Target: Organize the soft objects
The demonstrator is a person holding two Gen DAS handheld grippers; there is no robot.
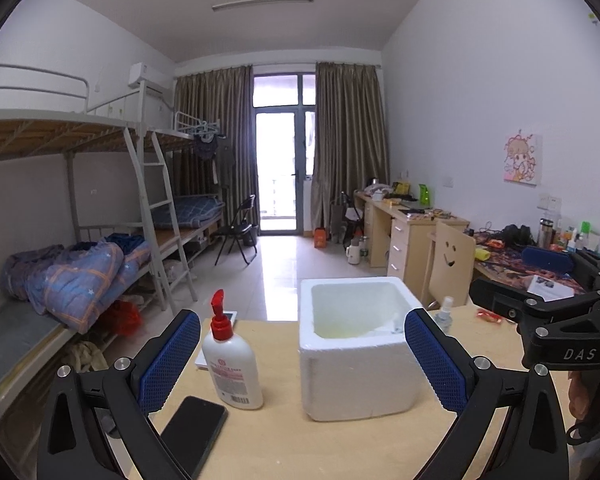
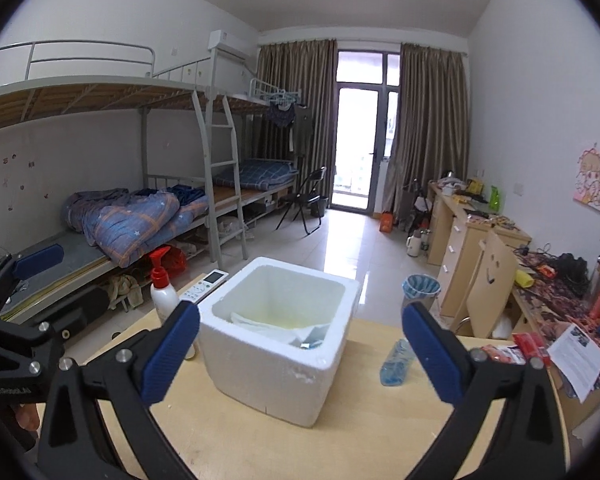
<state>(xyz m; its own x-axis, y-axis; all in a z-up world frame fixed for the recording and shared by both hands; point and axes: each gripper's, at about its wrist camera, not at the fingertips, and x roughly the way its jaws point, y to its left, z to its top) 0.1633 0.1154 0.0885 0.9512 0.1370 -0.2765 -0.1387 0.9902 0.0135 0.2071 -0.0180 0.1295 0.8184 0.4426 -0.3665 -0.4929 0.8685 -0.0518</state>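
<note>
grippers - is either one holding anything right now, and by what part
Nothing is held. The left gripper and right gripper both stand wide open above the table, with the foam box beyond their fingertips.

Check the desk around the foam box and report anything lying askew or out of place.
The clear spray bottle lies tipped on its side on the desk, right of the white foam box, while the red-capped pump bottle stands upright. Nothing looks spilled.

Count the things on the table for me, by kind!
Bottles: 2, the pump bottle and the clear spray bottle.
Foam boxes: 1.
Phones: 1.
Remote controls: 1.
Snack packets: 1.
Total: 6 on the table.
</note>
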